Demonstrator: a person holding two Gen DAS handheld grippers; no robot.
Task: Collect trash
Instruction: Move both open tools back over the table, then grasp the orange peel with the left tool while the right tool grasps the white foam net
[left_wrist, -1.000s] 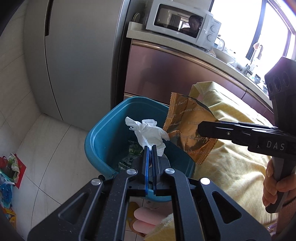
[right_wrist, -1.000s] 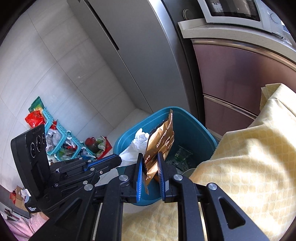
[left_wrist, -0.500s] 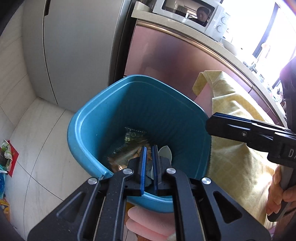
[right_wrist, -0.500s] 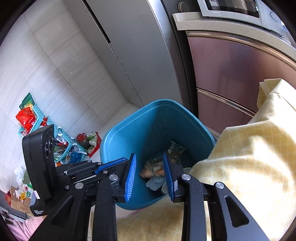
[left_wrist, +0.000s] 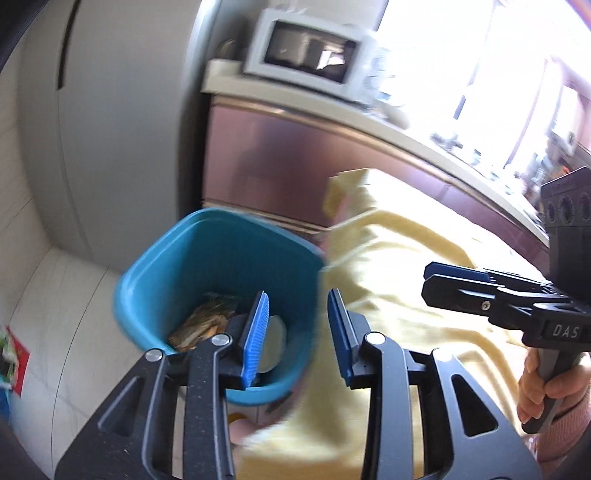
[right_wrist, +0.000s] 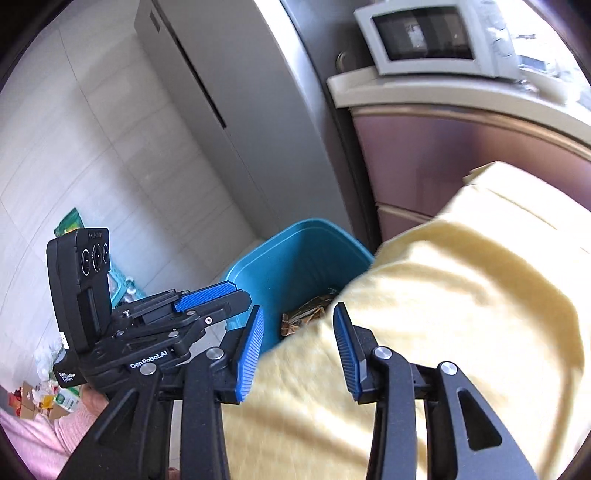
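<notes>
A blue trash bin (left_wrist: 207, 254) stands on the floor beside the yellow-clothed table; it also shows in the right wrist view (right_wrist: 295, 258). A gold snack wrapper (left_wrist: 203, 323) lies at its bottom, seen too in the right wrist view (right_wrist: 306, 314), with a white piece (left_wrist: 273, 343) beside it. My left gripper (left_wrist: 297, 325) is open and empty above the bin's near right rim. My right gripper (right_wrist: 297, 339) is open and empty above the table edge, to the right of the bin. Each gripper shows in the other's view: the right (left_wrist: 491, 295), the left (right_wrist: 177, 325).
A yellow tablecloth (left_wrist: 424, 280) covers the table at the right. A grey fridge (left_wrist: 110, 122) and a mauve counter cabinet (left_wrist: 295, 158) with a white microwave (left_wrist: 310, 59) stand behind the bin. Baskets and clutter (right_wrist: 74, 229) lie on the tiled floor at the left.
Both grippers let go: the white tissue and the gold wrapper dropped into the bin. Both jaws opened wide and both grippers drew back and up from the bin.
</notes>
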